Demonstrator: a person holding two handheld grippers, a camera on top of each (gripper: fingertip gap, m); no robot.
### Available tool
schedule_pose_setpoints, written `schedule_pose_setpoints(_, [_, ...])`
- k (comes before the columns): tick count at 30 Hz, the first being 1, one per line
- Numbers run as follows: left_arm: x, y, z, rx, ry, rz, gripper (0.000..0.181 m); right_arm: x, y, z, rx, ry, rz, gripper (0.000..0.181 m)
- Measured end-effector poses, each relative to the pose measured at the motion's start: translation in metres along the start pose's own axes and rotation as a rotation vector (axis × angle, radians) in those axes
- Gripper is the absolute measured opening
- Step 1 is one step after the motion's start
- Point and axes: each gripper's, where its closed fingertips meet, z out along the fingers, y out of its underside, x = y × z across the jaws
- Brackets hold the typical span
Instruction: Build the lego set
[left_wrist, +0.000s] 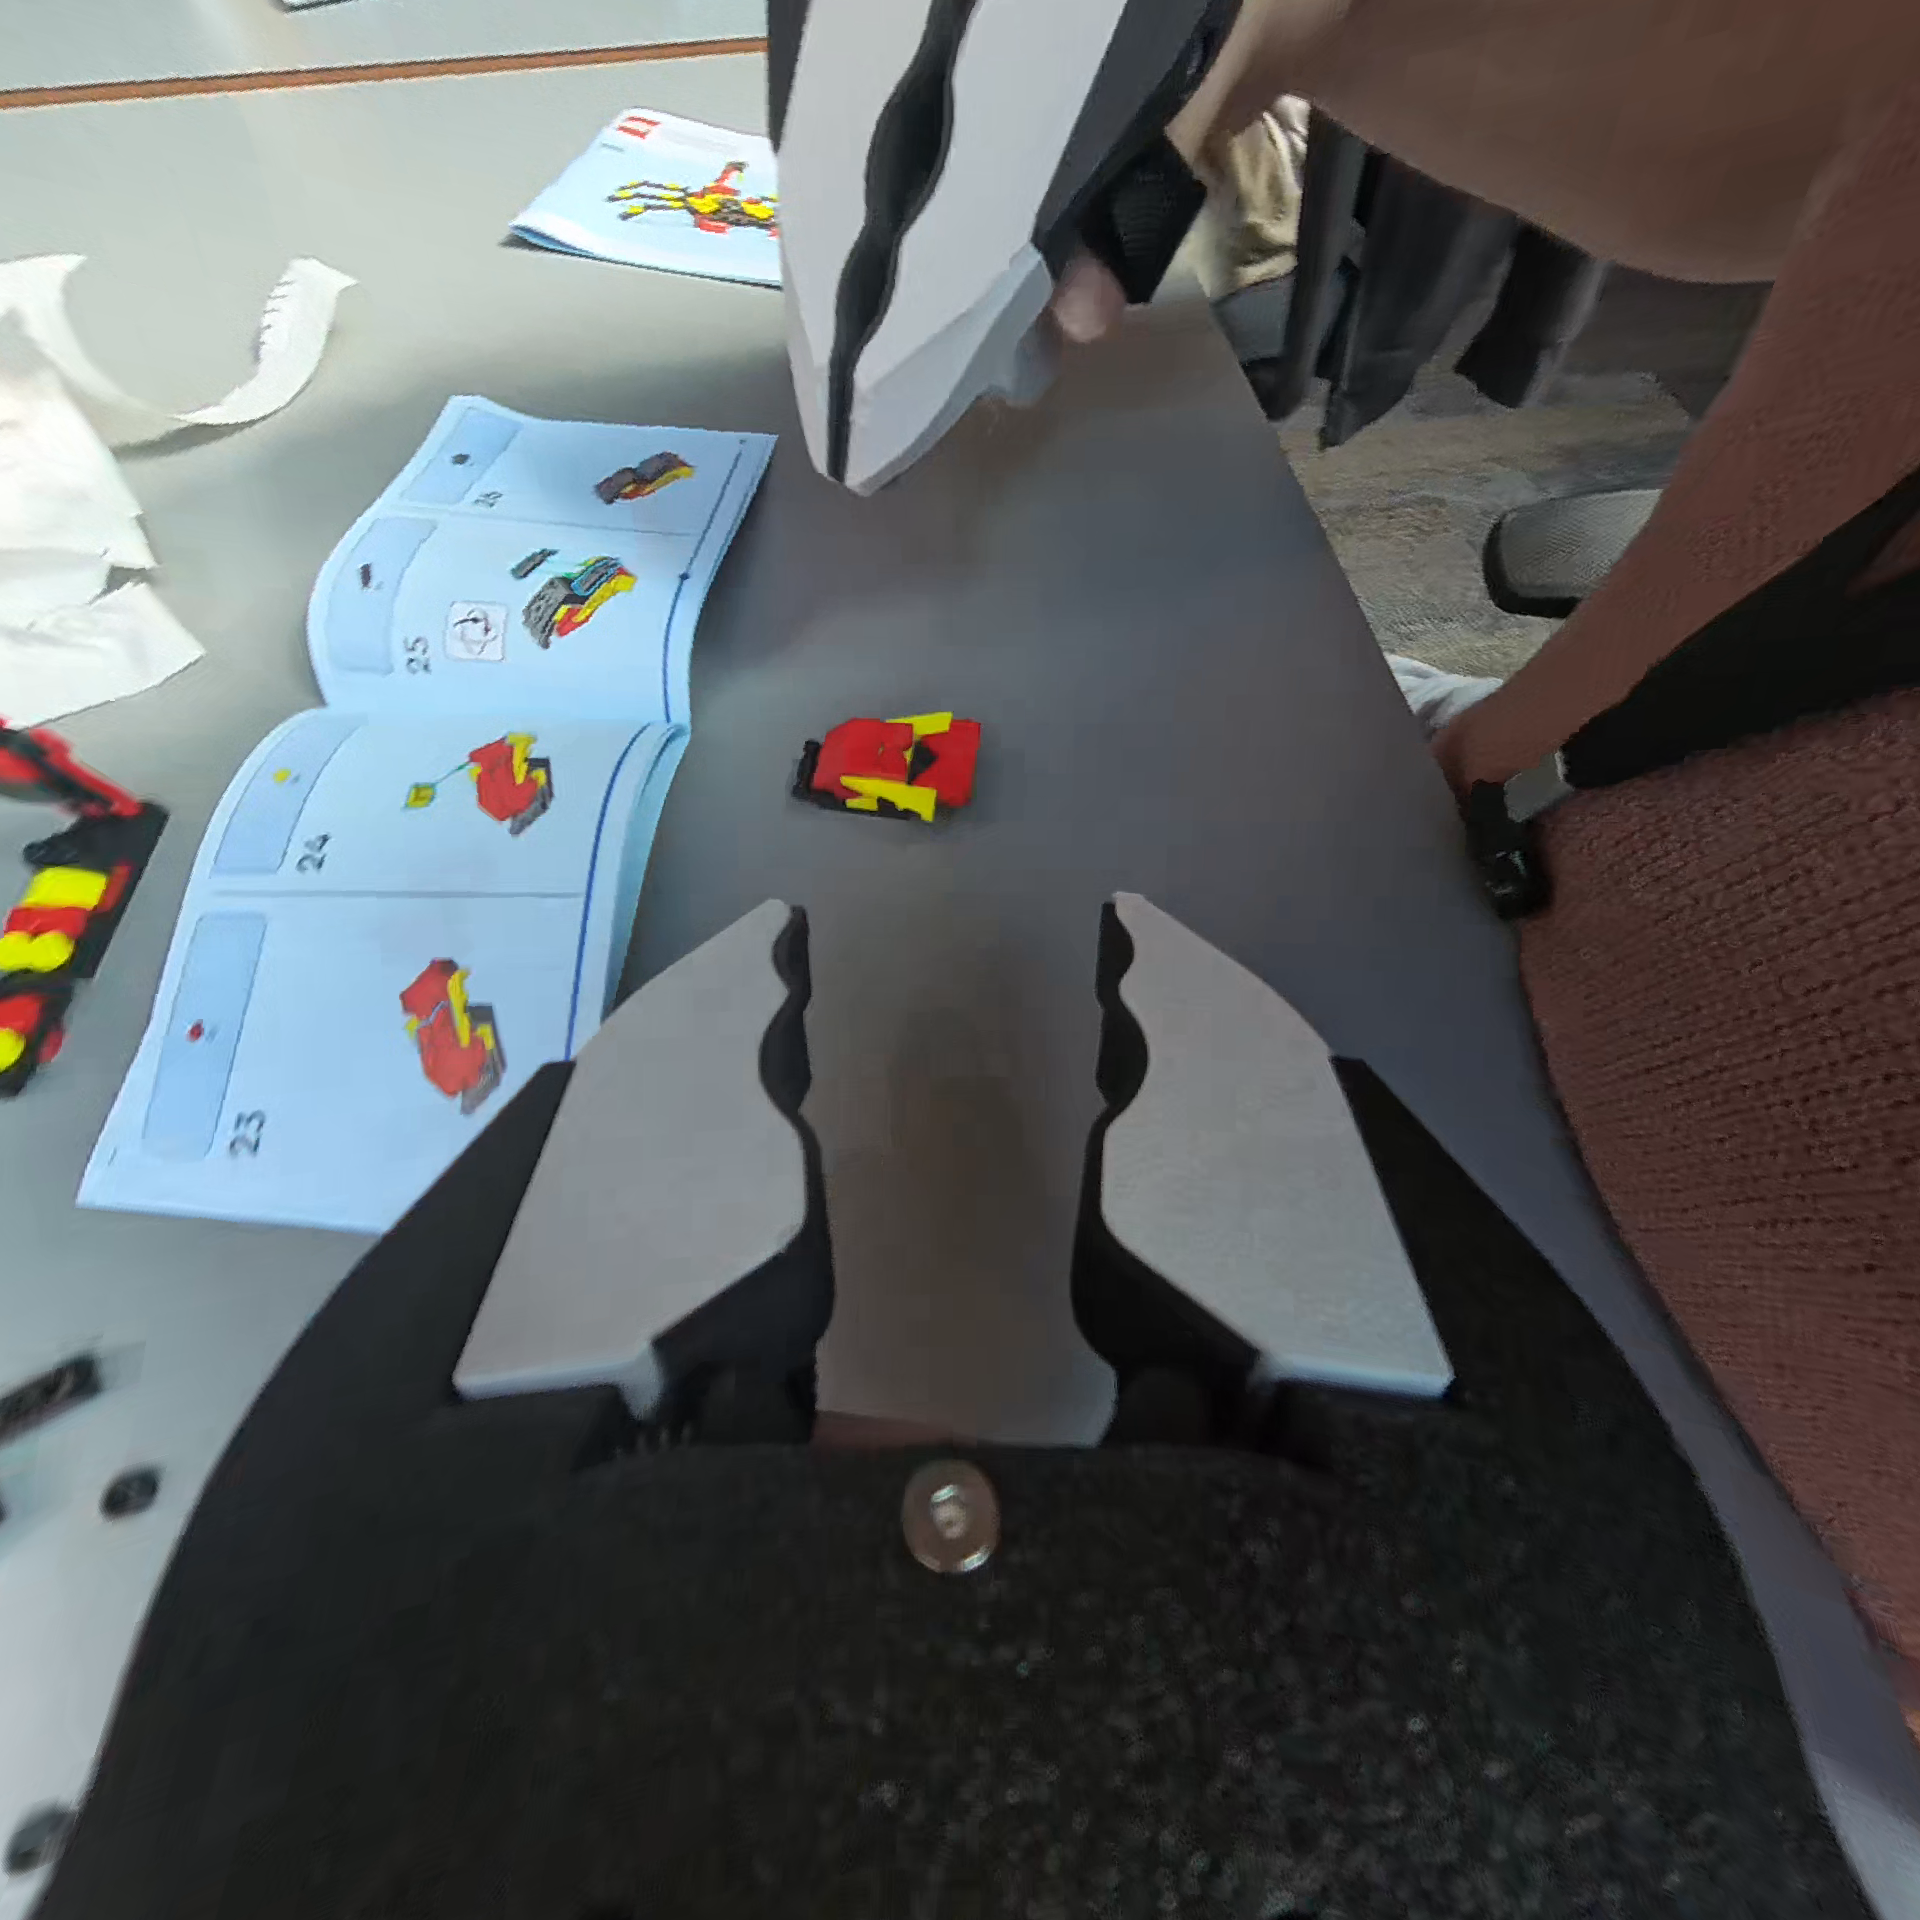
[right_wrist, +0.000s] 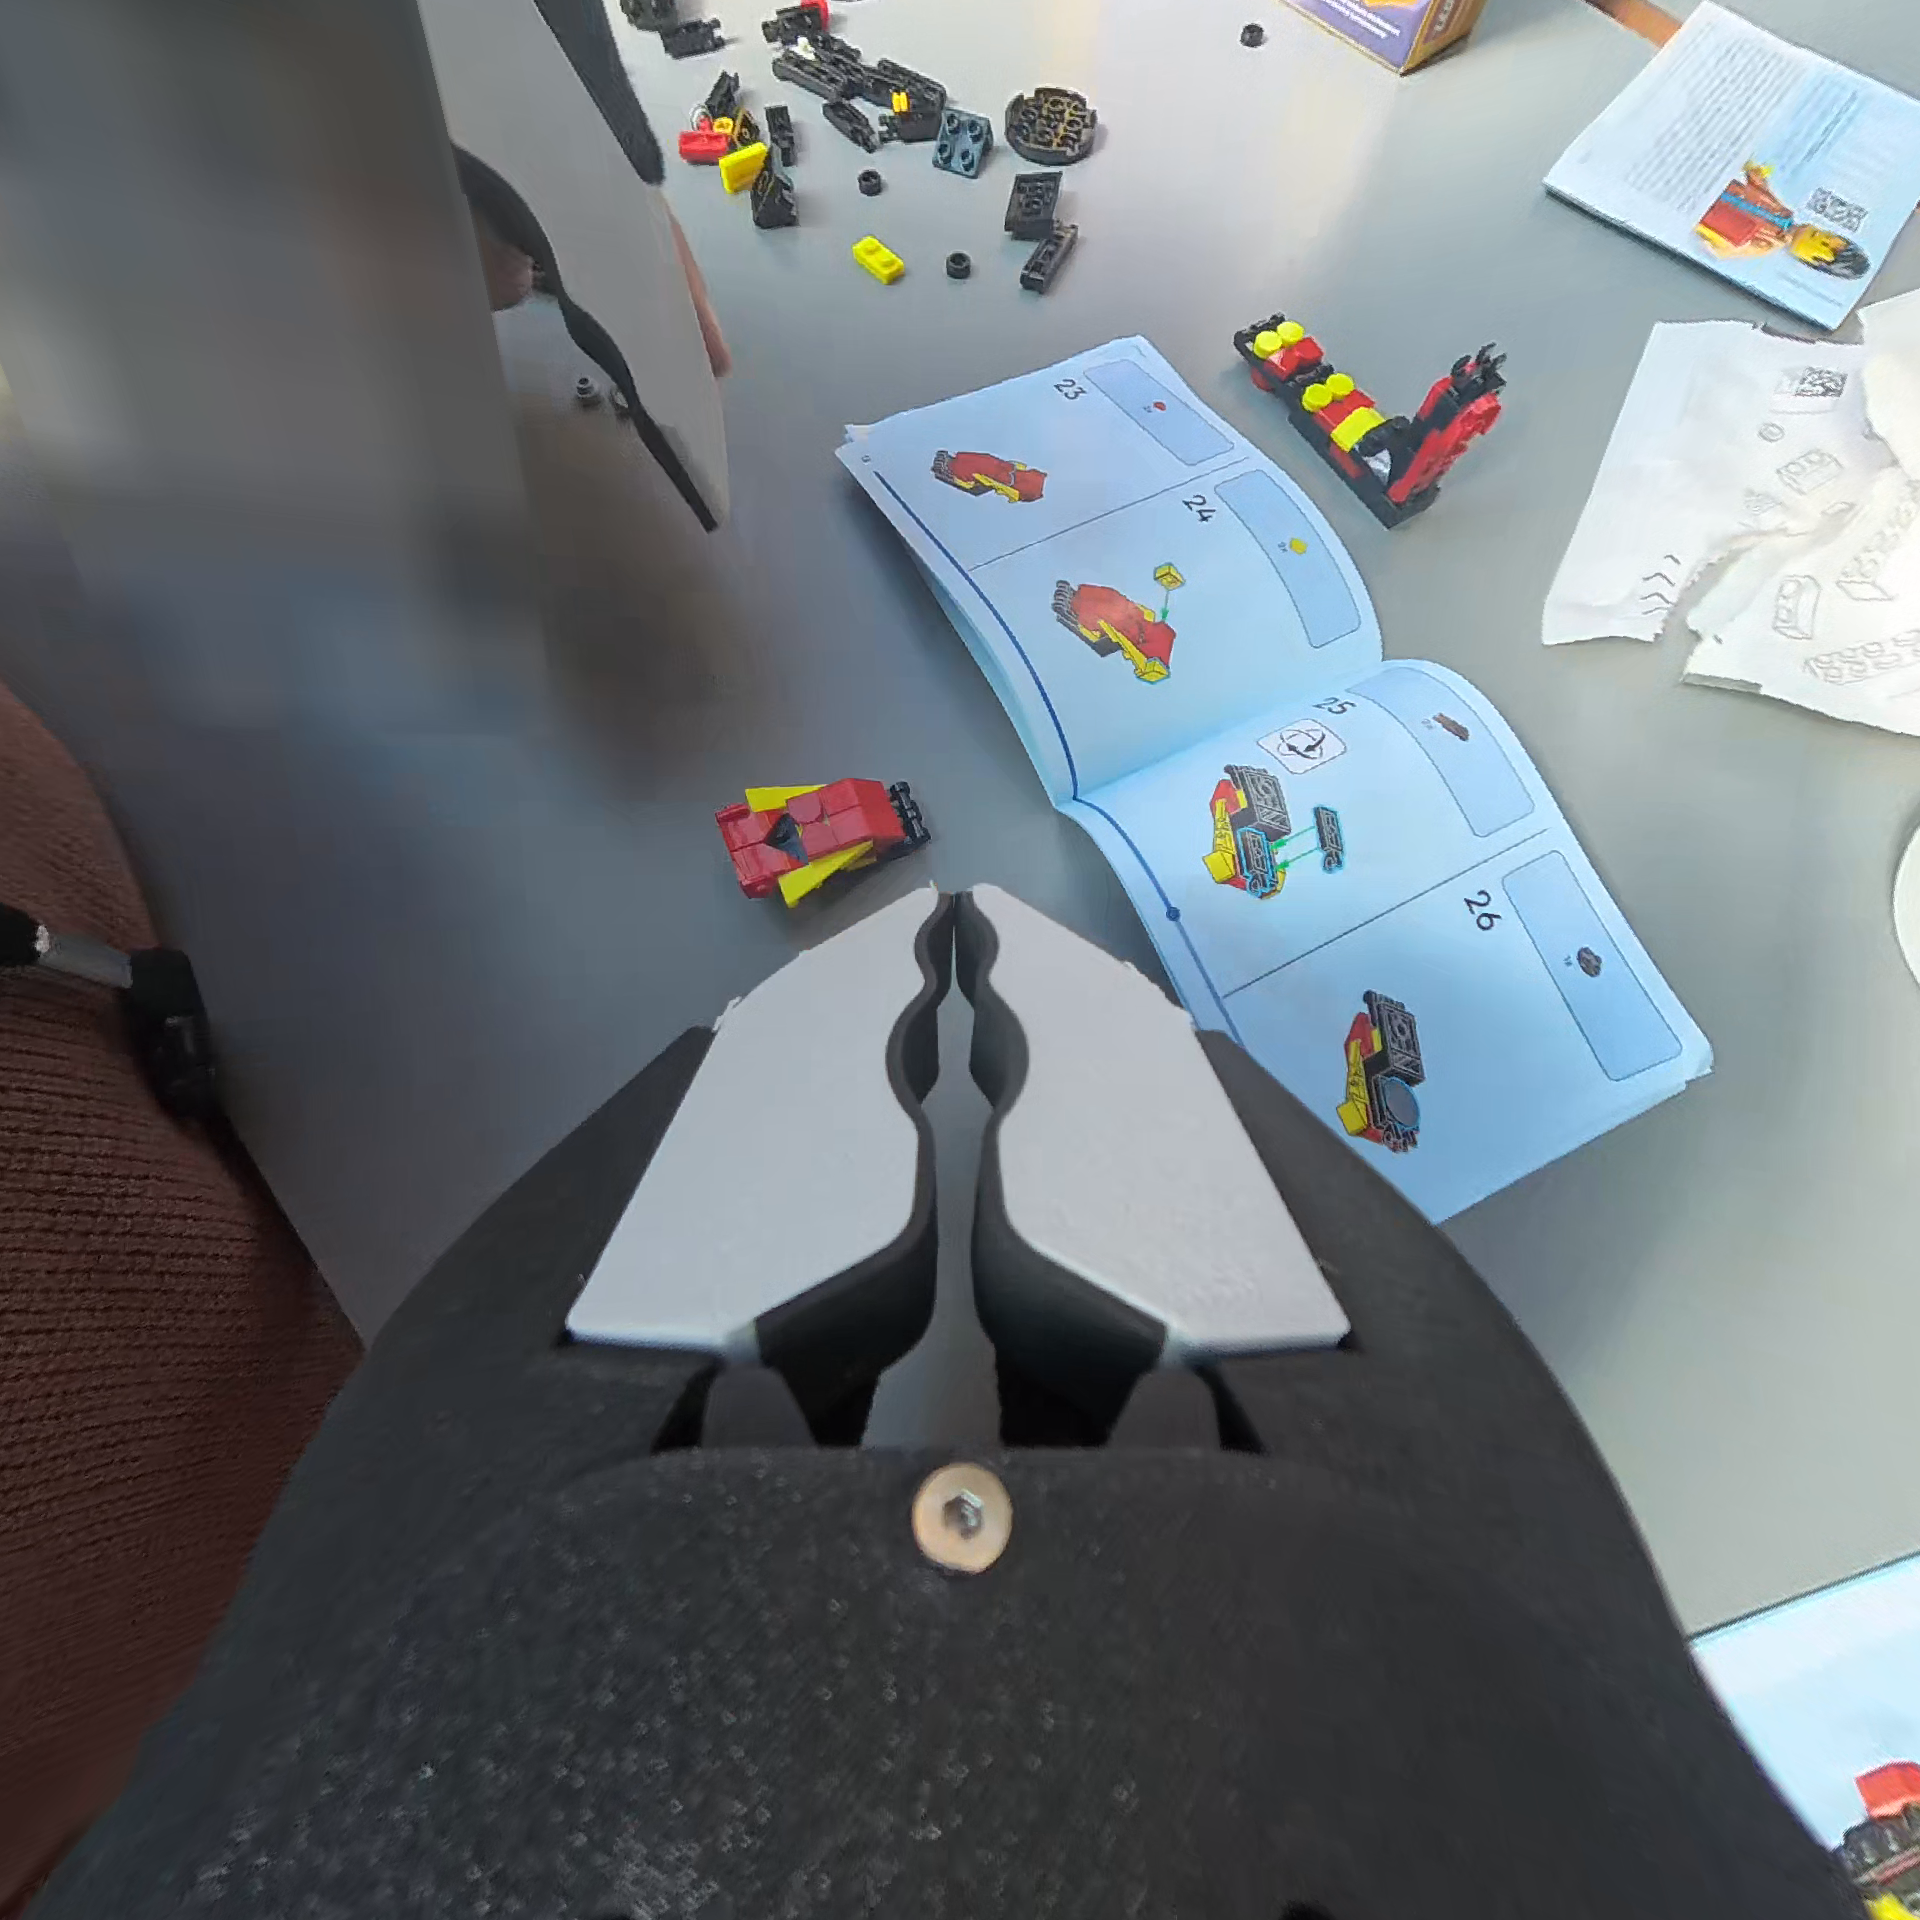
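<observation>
Lego model (left_wrist: 888, 767), a small red, yellow and black build, lies flat on the grey table (left_wrist: 1039, 582), free of both grippers. In the left wrist view it sits just ahead of the left gripper (left_wrist: 951, 914), whose fingers (left_wrist: 686, 1122) are spread wide apart with nothing between them. The right gripper (left_wrist: 847, 468) comes in from the far side there, tips pointing down near the table beyond the model.

In the right wrist view the model (right_wrist: 821, 840) lies just ahead and a little left of the right gripper (right_wrist: 954, 904). Its fingers (right_wrist: 790, 1132) are clenched, tips meeting, and they grasp nothing. The left gripper (right_wrist: 623, 343) shows blurred at the upper left, beyond the model.

An open booklet (right_wrist: 1247, 727) with light blue pages lies to the right of the right fingers, close to the model. Past it stands a longer black, red and yellow build (right_wrist: 1371, 421). Loose bricks (right_wrist: 883, 135) are scattered farther ahead, well apart from the fingers. Torn white paper bags (right_wrist: 1745, 520) lie at the far right, with a second booklet (right_wrist: 1745, 166) beyond them.
</observation>
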Motion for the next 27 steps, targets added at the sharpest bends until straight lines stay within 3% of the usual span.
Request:
schedule_pose_setpoints(1, [0.000, 0.001, -0.008, 0.023, -0.061, -0.026, 0.053, -0.001, 0.000, -0.001, 0.025, -0.005, 0.000, 0.013])
schedule_pose_setpoints(7, [-0.005, -0.015, -0.037, 0.279, -0.377, -0.106, 0.046, 0.004, -0.028, -0.018, 0.295, 0.025, -0.009, 0.018])
schedule_pose_setpoints(11, [-0.018, -0.011, -0.058, 0.296, -0.545, -0.140, 0.045, 0.025, -0.042, -0.038, 0.414, 0.150, 0.007, 0.020])
schedule_pose_setpoints(18, [-0.012, -0.006, -0.100, 0.370, -0.685, -0.187, 0.046, 0.045, -0.083, -0.070, 0.696, 0.251, 0.066, 0.021])
schedule_pose_setpoints(23, [-0.005, 0.003, -0.132, 0.375, -0.914, -0.102, 0.036, 0.050, -0.096, -0.086, 0.771, 0.357, 0.086, 0.021])
schedule_pose_setpoints(27, [0.004, -0.001, -0.143, 0.403, -0.938, -0.069, 0.034, 0.043, -0.097, -0.095, 0.764, 0.430, 0.049, 0.021])
